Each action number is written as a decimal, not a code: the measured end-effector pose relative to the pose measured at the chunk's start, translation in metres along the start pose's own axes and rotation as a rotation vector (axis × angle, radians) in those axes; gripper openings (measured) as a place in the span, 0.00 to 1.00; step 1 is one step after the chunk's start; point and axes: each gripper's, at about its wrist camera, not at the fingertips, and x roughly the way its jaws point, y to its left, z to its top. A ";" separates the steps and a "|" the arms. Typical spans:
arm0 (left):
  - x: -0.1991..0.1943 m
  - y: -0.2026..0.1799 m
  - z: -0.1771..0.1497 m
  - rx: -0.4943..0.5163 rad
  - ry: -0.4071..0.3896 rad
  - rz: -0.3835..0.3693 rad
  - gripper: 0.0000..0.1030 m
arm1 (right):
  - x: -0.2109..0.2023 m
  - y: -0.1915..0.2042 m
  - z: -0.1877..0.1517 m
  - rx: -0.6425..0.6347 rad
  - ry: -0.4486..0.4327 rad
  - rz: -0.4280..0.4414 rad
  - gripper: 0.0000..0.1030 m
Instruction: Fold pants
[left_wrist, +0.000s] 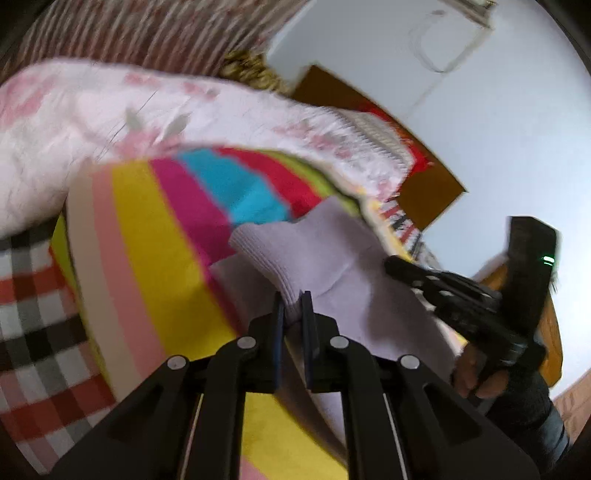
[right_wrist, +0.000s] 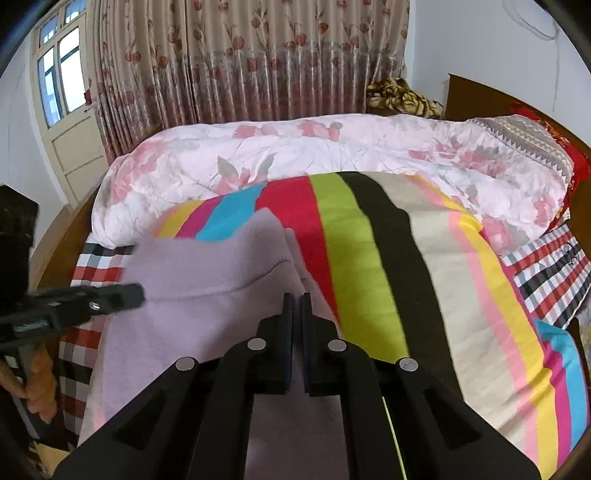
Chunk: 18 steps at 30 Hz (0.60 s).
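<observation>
Lilac knit pants (left_wrist: 321, 254), ribbed at the waistband, lie on a striped blanket (left_wrist: 155, 236) spread over the bed.

Left wrist view:
- Left gripper (left_wrist: 293, 304): jaws drawn narrow, a fold of the lilac waistband pinched between the pads.
- Pants: waistband lifted at the pinch, remaining cloth trailing down and to the right over the yellow stripe.
- Right gripper (left_wrist: 391, 264): enters from the right, tip on the far edge of the pants; a hand (left_wrist: 476, 373) grips its handle.
- Striped blanket: bands of pink, yellow, magenta, blue, red and green.
- Floral quilt (left_wrist: 147, 114): pale pink, bunched along the far side of the bed.
- Checked sheet (left_wrist: 33, 314): red, black and white, showing at the left under the blanket.
- Headboard (left_wrist: 428, 184): brown wood against a white wall.

Right wrist view:
- Right gripper (right_wrist: 296, 304): jaws closed to a thin slit at the right edge of the lilac cloth; whether cloth lies between the pads cannot be told.
- Pants (right_wrist: 207, 266): spread across the left part of the blanket (right_wrist: 369, 266), waistband raised in a ridge.
- Left gripper (right_wrist: 138, 291): reaches in from the left, tip at the waistband.
- Quilt (right_wrist: 332, 147): rolled along the far side.
- Curtain (right_wrist: 240, 59): beige with red flowers, behind the bed.
- Containers: none in either view.
</observation>
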 end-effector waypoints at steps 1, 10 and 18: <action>0.005 0.007 -0.001 -0.029 0.019 -0.009 0.08 | 0.006 0.002 -0.001 -0.010 0.017 -0.012 0.03; 0.011 0.018 -0.005 -0.053 0.016 -0.020 0.20 | 0.010 -0.004 -0.005 0.050 0.026 0.009 0.15; 0.013 0.020 -0.008 -0.058 0.000 0.004 0.27 | 0.005 0.011 0.010 0.076 -0.044 0.119 0.42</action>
